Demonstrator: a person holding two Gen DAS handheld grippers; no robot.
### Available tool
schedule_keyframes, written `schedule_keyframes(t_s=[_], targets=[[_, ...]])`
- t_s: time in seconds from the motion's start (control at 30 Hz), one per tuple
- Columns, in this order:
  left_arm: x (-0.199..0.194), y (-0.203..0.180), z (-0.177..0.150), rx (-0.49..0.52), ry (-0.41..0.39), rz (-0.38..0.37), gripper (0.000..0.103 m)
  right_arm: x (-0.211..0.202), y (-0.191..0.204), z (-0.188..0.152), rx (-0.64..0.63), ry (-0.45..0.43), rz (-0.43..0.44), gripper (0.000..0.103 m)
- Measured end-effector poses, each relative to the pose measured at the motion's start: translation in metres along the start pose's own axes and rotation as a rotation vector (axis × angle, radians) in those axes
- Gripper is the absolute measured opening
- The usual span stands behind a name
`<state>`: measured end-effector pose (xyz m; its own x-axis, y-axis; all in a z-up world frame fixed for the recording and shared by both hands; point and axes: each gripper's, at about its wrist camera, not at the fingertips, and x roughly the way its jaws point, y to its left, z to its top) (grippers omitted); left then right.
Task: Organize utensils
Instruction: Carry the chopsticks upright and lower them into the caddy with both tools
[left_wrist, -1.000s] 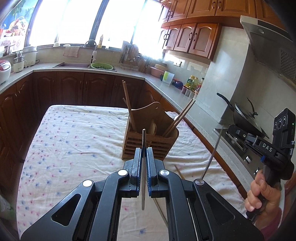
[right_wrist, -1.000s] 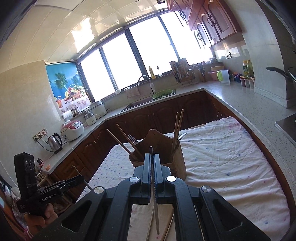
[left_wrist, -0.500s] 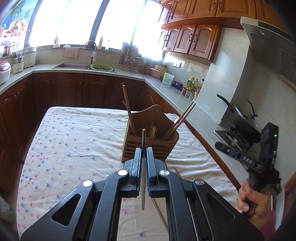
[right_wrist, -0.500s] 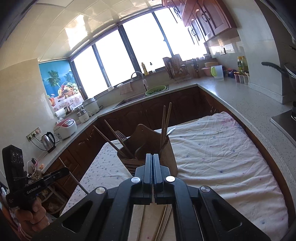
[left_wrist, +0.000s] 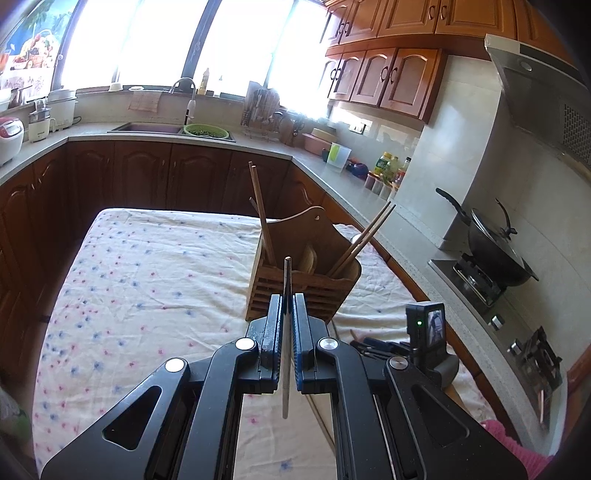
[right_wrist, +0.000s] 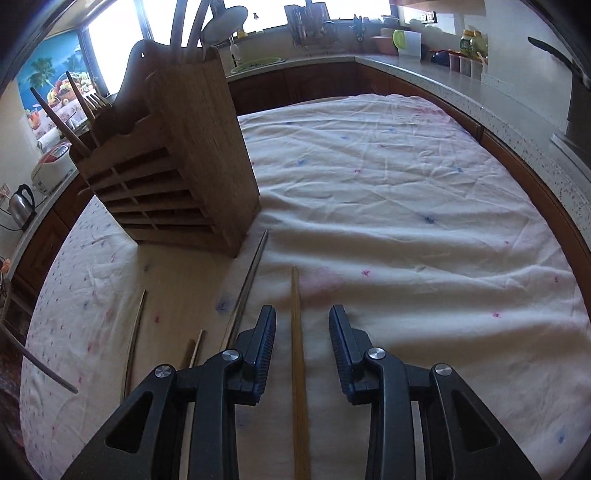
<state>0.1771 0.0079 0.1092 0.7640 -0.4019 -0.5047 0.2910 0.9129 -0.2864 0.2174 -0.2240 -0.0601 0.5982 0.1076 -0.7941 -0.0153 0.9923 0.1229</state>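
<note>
My left gripper (left_wrist: 287, 299) is shut on a thin metal chopstick (left_wrist: 286, 369), which stands up between its pads in front of the wooden utensil holder (left_wrist: 303, 284). The holder (right_wrist: 177, 166) holds wooden chopsticks, a fork and spoons. My right gripper (right_wrist: 303, 317) hangs low over the cloth, pointing steeply down. Its jaws are opening, and a wooden chopstick (right_wrist: 297, 354) lies on the cloth between them, untouched by the pads. A metal chopstick (right_wrist: 247, 288) lies just left of it, with its tip near the holder's corner.
More thin sticks (right_wrist: 135, 332) lie on the flowered tablecloth (right_wrist: 406, 206) to the left of my right gripper. A stone counter (left_wrist: 406, 236) with a wok (left_wrist: 495, 251) on the stove runs along the right. The sink (left_wrist: 147, 127) is at the back.
The right gripper no longer holds the metal stick. It sank to the cloth, tipped downward, and its jaws parted around a wooden chopstick. The left gripper has not moved.
</note>
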Motion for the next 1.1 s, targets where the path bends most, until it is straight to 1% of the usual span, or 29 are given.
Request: schedule_keyframes(t_s=[0.07,0.1,0.13,0.17,0.2,0.27,0.33,0.53,0.8,0.93,1.1], targets=[[0.0,-0.001,0.0,0.001,0.0,-0.002,0.004,0.006,0.007,0.003,-0.048,0.013,-0.033,0.03],[0.0,-0.001,0.0,0.001,-0.001,-0.002,0.004,0.007,0.009,0.004,-0.068,0.019,-0.051,0.026],[0.0,-0.001,0.0,0.002,-0.001,-0.003,0.004,0.008,0.01,0.006,-0.077,0.028,-0.055,0.007],[-0.001,-0.001,0.0,0.002,-0.001,-0.003,0.004,0.008,0.01,0.007,-0.071,0.036,-0.041,0.006],[-0.001,-0.001,0.0,0.001,-0.003,-0.004,0.004,0.006,0.01,0.007,-0.065,0.039,-0.026,0.005],[-0.003,-0.001,0.0,0.001,-0.007,-0.005,0.004,-0.005,0.012,0.006,-0.064,0.009,-0.028,0.005],[-0.005,-0.001,0.001,0.001,-0.012,-0.005,0.004,-0.024,0.011,0.006,-0.032,-0.03,0.011,0.005],[-0.011,-0.004,0.004,0.0,-0.031,-0.01,0.004,-0.095,0.014,0.015,0.022,-0.188,0.097,0.005],[-0.018,-0.007,0.011,0.012,-0.056,-0.015,0.004,-0.166,0.022,0.031,0.031,-0.363,0.175,0.005],[-0.02,-0.008,0.015,0.015,-0.067,-0.014,0.004,-0.19,0.026,0.037,0.031,-0.435,0.193,0.005],[-0.019,-0.01,0.02,0.02,-0.078,-0.01,0.004,-0.203,0.024,0.045,0.045,-0.488,0.201,0.005]])
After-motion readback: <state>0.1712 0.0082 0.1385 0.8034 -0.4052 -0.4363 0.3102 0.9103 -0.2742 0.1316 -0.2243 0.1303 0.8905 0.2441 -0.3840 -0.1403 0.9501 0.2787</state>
